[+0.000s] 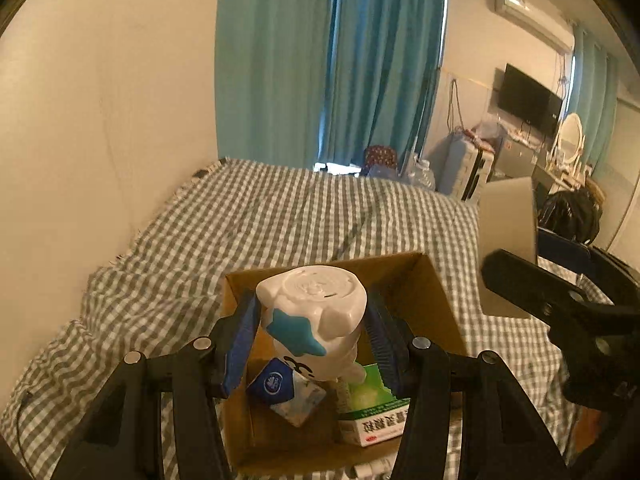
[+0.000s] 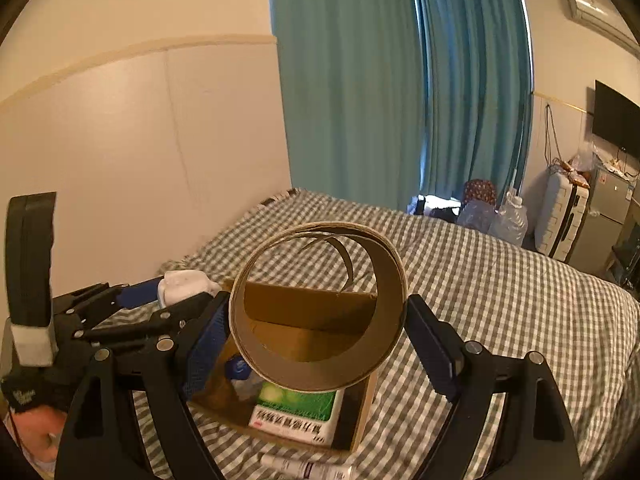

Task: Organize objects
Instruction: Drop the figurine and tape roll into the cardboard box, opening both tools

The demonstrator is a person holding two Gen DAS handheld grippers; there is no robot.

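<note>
My left gripper (image 1: 312, 332) is shut on a white plastic toy with a blue star (image 1: 316, 320) and holds it above an open cardboard box (image 1: 428, 300) on the bed. The box holds a green-and-white medicine carton (image 1: 376, 412) and a small blue-and-white packet (image 1: 286, 394). My right gripper (image 2: 318, 332) is shut on a wide cardboard tape ring (image 2: 384, 344), held over the same box (image 2: 364, 408). The ring also shows in the left wrist view (image 1: 506, 240), right of the box. The left gripper with the toy (image 2: 184, 284) shows at the left of the right wrist view.
The box sits on a grey-and-white checked bedspread (image 1: 280, 216) beside a cream wall (image 1: 100, 120). A white tube (image 2: 304, 468) lies on the bed just in front of the box. Teal curtains (image 2: 400, 80), a suitcase (image 2: 560, 216) and a television (image 1: 528, 100) stand beyond the bed.
</note>
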